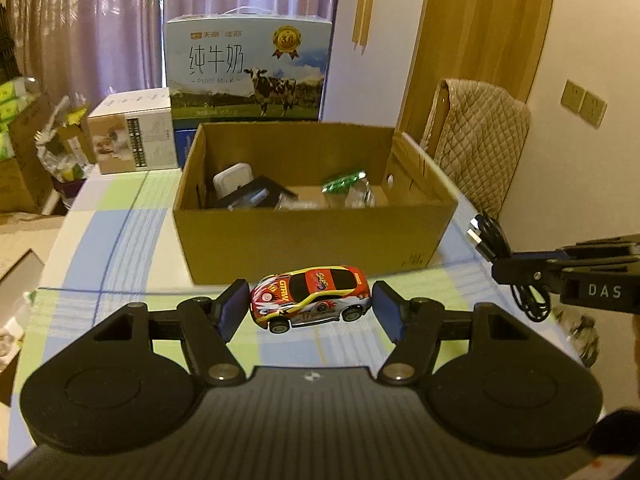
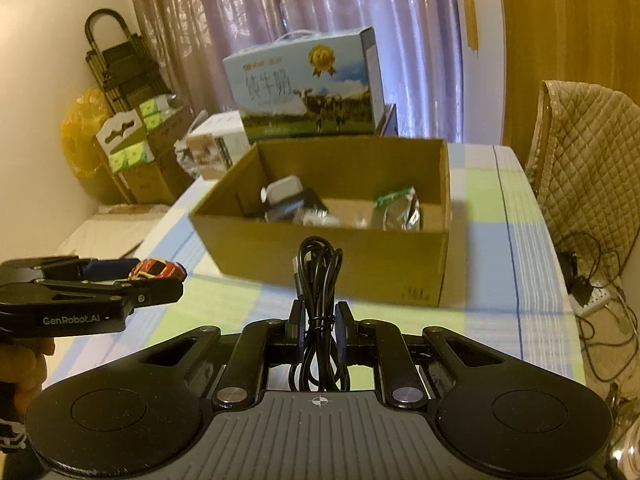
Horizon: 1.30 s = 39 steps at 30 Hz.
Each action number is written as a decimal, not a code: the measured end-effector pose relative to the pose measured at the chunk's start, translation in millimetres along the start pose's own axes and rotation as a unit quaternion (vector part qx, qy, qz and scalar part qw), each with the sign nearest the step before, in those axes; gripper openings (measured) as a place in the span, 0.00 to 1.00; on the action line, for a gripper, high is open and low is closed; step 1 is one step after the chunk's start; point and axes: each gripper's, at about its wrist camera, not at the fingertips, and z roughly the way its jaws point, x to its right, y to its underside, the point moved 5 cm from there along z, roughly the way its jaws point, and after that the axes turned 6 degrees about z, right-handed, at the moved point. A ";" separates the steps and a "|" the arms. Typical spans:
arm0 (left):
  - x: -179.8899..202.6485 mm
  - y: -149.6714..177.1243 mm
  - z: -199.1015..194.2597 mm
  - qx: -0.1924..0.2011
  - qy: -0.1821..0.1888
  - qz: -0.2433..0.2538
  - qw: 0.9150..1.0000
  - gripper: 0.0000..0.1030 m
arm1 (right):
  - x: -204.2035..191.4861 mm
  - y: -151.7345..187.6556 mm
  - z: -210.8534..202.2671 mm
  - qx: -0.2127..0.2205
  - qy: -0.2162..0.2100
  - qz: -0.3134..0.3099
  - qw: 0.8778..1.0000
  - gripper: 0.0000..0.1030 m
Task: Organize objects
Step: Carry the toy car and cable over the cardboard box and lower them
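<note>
red toy car point(image 1: 311, 298) and bundled black cable point(image 2: 319, 280) before open cardboard box point(image 1: 304, 236).

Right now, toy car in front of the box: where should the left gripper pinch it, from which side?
Pinch the toy car end to end, nose and tail, coming in level from its near flank. It sits broadside between the open left gripper fingers, wheels down.

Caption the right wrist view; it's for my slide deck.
Right gripper shut on a bundled black cable, facing the open cardboard box.
</note>
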 end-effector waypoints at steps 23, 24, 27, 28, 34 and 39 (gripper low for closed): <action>-28.3 -99.5 59.5 -0.007 0.016 0.032 0.999 0.61 | -3.7 -97.4 66.3 -0.004 -0.001 -0.023 1.000 0.11; -28.6 -100.4 62.8 -0.008 0.015 0.033 0.999 0.61 | -4.1 -99.5 69.6 -0.006 -0.001 -0.024 1.000 0.11; -29.5 -103.5 71.7 -0.013 0.015 0.038 0.999 0.61 | -3.6 -104.5 77.9 -0.009 0.000 -0.026 1.000 0.11; -29.9 -104.8 74.8 -0.015 0.015 0.040 0.999 0.61 | -3.1 -105.7 80.1 -0.010 0.001 -0.027 1.000 0.11; -33.4 -111.2 90.6 -0.021 0.012 0.047 0.999 0.61 | 1.9 -112.8 93.8 -0.015 0.004 -0.024 1.000 0.11; -35.2 -115.0 103.6 -0.027 0.012 0.050 0.998 0.61 | 6.0 -118.7 105.7 -0.020 0.007 -0.024 0.999 0.11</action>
